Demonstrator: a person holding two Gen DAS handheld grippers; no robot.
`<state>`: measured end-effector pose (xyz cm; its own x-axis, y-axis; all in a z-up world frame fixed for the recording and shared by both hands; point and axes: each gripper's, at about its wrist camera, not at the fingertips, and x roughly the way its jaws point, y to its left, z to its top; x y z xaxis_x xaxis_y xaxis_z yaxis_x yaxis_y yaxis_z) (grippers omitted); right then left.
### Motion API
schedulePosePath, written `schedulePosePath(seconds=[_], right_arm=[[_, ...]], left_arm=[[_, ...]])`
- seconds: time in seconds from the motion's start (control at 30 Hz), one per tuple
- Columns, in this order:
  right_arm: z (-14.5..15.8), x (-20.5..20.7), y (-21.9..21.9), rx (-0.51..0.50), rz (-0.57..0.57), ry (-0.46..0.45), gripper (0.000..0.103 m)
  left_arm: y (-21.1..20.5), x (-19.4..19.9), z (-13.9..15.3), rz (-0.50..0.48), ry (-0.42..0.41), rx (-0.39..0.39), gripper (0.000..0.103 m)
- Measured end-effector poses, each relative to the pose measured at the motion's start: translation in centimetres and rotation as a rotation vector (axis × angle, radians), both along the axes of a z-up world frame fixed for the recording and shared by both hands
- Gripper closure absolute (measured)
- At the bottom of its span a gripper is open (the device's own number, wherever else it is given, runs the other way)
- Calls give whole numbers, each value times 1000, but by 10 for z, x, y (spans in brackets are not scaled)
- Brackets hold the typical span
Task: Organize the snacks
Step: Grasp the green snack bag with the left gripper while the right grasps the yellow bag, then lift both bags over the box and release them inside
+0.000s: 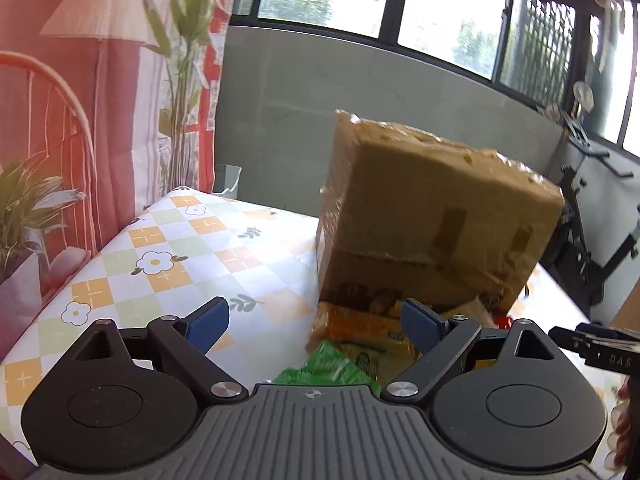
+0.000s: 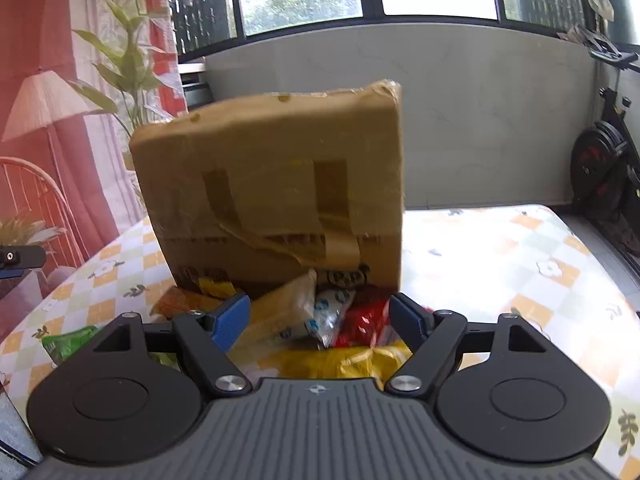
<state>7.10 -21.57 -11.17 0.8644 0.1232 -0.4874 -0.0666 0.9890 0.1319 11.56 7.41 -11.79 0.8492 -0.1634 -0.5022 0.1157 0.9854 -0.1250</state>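
A taped cardboard box (image 1: 432, 216) stands on the table with a heap of snack packets at its foot. In the left wrist view my left gripper (image 1: 316, 324) is open above a green packet (image 1: 324, 368) and a yellow-orange packet (image 1: 360, 324); its pads touch nothing. In the right wrist view the cardboard box (image 2: 276, 184) rises behind my right gripper (image 2: 320, 320), which is open over a beige packet (image 2: 280, 312), a white-and-blue packet (image 2: 328, 316), a red packet (image 2: 364, 324) and a yellow packet (image 2: 340, 360). No packet is gripped.
The table wears a checked flower-print cloth (image 1: 172, 256), seen as well on the right side (image 2: 520, 272). A printed backdrop (image 1: 80, 100) hangs left. An exercise bike (image 2: 604, 184) stands right. The other gripper's edge (image 1: 600, 346) shows at the right.
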Motion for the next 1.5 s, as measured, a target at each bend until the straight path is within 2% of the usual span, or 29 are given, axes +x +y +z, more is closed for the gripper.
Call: schedulePosePath(seconds=[0.23,0.3,0.47,0.63,0.87,1.0,1.13,1.27,1.33,1.5], right_arm=[[-32,-1,-11,17,-64,120,23],[-38,1,-14,51,-63,132,19],[-48,7,-13,118,-48,168,22],[-51,3,-5,112,-28,140,30],[-50,0,4,75,3,118,38],[-50,1,5,69,8,117,38],[-50,1,5,66,11,119,38],[-50,2,5,61,15,120,38],[-50,4,5,57,18,123,38],[-49,7,3,72,21,136,38]], left_arm=[[-1,-8,-26,11,77,-13,10],[-2,-9,-30,10,89,-6,10],[1,-13,-37,-2,134,-12,10],[10,-11,-52,-3,233,-94,10],[11,-1,-69,13,302,-146,10],[20,13,-75,64,306,-226,9],[23,31,-80,69,291,-314,8],[11,45,-88,51,274,-279,11],[5,46,-88,9,250,-279,22],[-8,38,-76,-20,203,-155,34]])
